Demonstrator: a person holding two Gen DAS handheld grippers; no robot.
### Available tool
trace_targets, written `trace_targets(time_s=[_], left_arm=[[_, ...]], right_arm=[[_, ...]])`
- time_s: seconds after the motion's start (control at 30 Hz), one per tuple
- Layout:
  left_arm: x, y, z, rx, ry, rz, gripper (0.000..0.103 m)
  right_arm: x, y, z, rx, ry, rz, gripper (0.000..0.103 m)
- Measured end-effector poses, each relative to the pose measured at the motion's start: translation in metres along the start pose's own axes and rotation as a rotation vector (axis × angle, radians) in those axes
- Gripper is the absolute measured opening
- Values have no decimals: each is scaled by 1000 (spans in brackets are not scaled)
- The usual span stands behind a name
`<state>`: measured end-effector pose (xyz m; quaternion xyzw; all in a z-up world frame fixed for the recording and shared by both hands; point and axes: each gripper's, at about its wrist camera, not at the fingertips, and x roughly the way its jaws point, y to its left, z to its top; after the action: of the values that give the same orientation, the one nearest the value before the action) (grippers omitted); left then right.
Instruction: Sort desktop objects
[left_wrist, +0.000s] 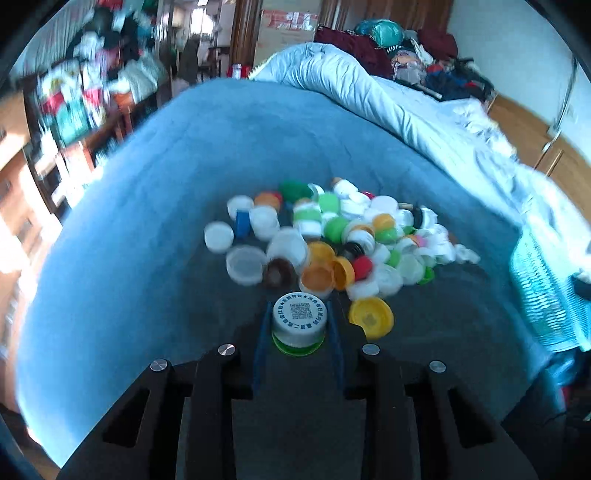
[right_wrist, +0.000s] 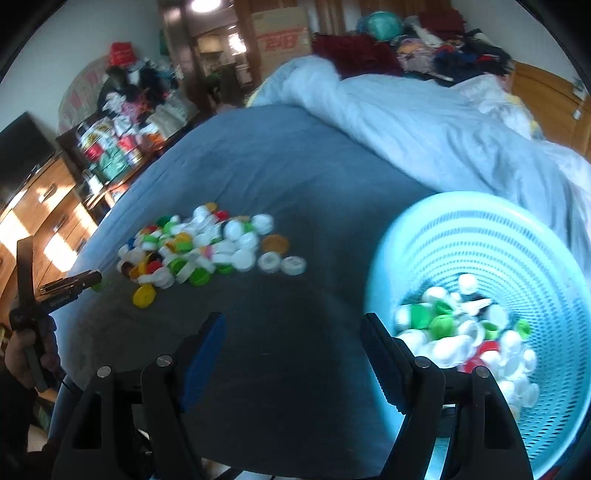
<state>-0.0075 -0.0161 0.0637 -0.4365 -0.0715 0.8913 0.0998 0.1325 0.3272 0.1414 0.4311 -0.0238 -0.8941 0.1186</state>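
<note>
A pile of bottle caps (left_wrist: 332, 236) in white, green, yellow, orange and red lies on the blue bedspread (left_wrist: 184, 166). My left gripper (left_wrist: 300, 325) is shut on a grey cap with a printed code on top and a green rim (left_wrist: 300, 321), just in front of the pile. A yellow cap (left_wrist: 371, 316) lies to its right. In the right wrist view the same pile of caps (right_wrist: 199, 247) sits at the left, and my right gripper (right_wrist: 291, 332) stands open with nothing between its fingers, beside a light blue basket (right_wrist: 517, 236) holding several caps.
A pale blue duvet (right_wrist: 424, 122) is heaped along the bed's far right. A wooden dresser with tins (right_wrist: 107, 147) stands left of the bed. A hand (right_wrist: 26, 354) holds the other gripper's handle at the left edge of the right wrist view.
</note>
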Motion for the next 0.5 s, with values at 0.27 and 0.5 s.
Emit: trace_targets(time_s=[0.27, 0.5], left_arm=[[-11, 41, -11, -195, -46, -95, 27], [-12, 55, -22, -199, -48, -40, 27]], right_arm=[[25, 45, -9, -79, 65, 52, 80], [38, 68, -16, -128, 98, 74, 80]])
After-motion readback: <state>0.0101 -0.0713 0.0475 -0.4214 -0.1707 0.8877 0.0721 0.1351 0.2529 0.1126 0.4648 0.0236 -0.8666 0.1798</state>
